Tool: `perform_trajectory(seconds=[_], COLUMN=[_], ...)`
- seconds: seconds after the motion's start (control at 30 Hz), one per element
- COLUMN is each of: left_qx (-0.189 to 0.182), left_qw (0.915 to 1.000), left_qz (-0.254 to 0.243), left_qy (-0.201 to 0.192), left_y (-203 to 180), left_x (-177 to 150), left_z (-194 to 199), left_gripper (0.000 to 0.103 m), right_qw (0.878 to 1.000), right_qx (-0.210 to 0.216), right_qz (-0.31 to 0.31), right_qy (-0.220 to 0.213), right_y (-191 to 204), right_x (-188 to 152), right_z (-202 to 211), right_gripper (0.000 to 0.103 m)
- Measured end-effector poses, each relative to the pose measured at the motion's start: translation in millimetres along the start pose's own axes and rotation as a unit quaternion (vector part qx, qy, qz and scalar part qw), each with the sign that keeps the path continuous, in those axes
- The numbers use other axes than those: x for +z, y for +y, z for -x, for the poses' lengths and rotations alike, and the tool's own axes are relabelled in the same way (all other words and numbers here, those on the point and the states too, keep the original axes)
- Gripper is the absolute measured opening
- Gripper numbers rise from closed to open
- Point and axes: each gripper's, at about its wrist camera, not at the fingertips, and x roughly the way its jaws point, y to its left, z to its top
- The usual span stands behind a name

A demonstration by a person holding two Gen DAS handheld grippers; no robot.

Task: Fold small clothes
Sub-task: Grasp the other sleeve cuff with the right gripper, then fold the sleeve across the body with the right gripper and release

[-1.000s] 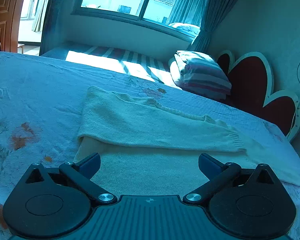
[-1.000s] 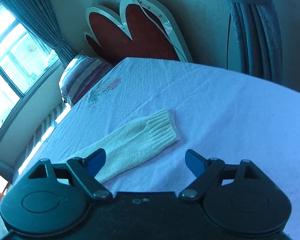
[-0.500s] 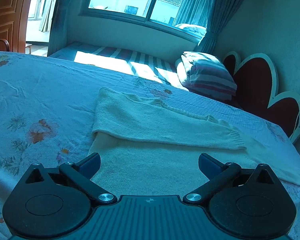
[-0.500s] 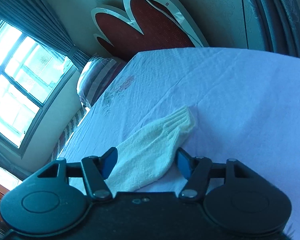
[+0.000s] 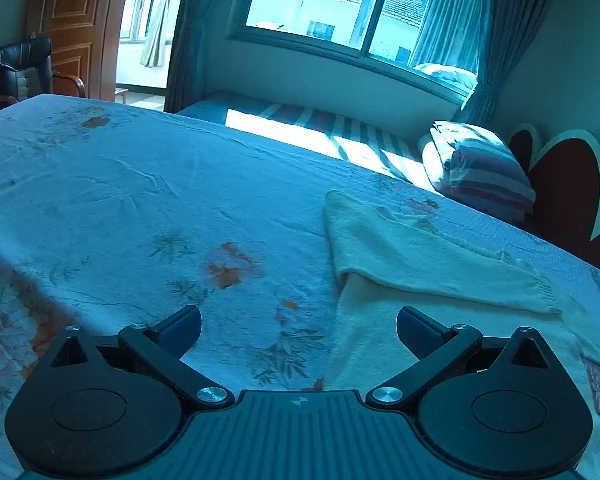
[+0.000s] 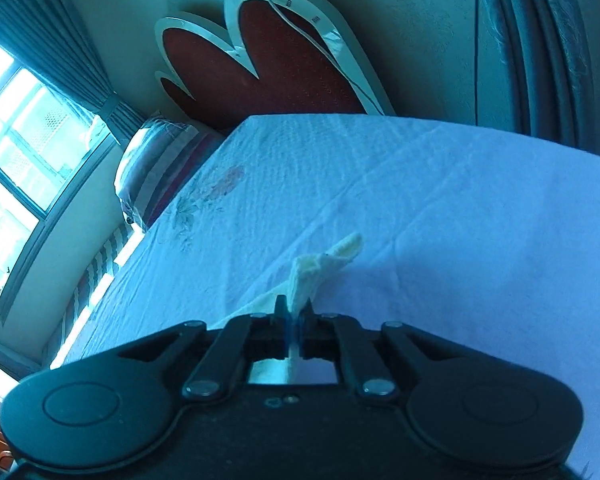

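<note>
A cream knit sweater (image 5: pixel 412 268) lies on the bed, one sleeve (image 5: pixel 440 256) folded across its body. My left gripper (image 5: pixel 299 326) is open and empty, low over the sheet at the sweater's left edge. My right gripper (image 6: pixel 294 312) is shut on the other sleeve's ribbed cuff (image 6: pixel 324 264), which bunches up out of the closed fingers above the sheet. The sweater's body is out of the right wrist view.
The bed (image 5: pixel 120 208) has a pale floral sheet. A striped folded quilt (image 5: pixel 480 168) and a red heart-shaped headboard (image 6: pixel 268 64) stand at the bed's head. A window bench (image 5: pixel 320 128), a chair (image 5: pixel 24 72) and a wooden door lie beyond the bed.
My right gripper moved onto the sleeve cuff and shut on it. My left gripper swung left, so the sweater now sits to its right; it stayed open.
</note>
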Motion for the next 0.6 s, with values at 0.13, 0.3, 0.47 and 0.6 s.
perform_trajectory(seconds=[0.13,0.3,0.47,0.6], left_qx=[0.029,0.060,0.079,0.082], left_qw=[0.9992,0.9976,0.9966,0.9957], left_qz=[0.027,0.035,0.024,0.042], left_qy=[0.003,0.003,-0.006,-0.009], left_y=[56,125,179,222], left_x=[-3,-5,4,9], left_z=[7,24,43,56], left_gripper=[0.103,0.103,0.103,0.103], right_qw=[0.997,0.985,0.960,0.927], right_qx=[0.037,0.118,0.199,0.246], right_qz=[0.058,0.125,0.195,0.262], right_qy=[-0.025,-0.016,0.032,0.104], right_y=[71,197,326,405], right_x=[-9,-52,-144,-250], right_z=[14,19,6,-13], right_gripper=[0.005,0.005,0.005,0.005])
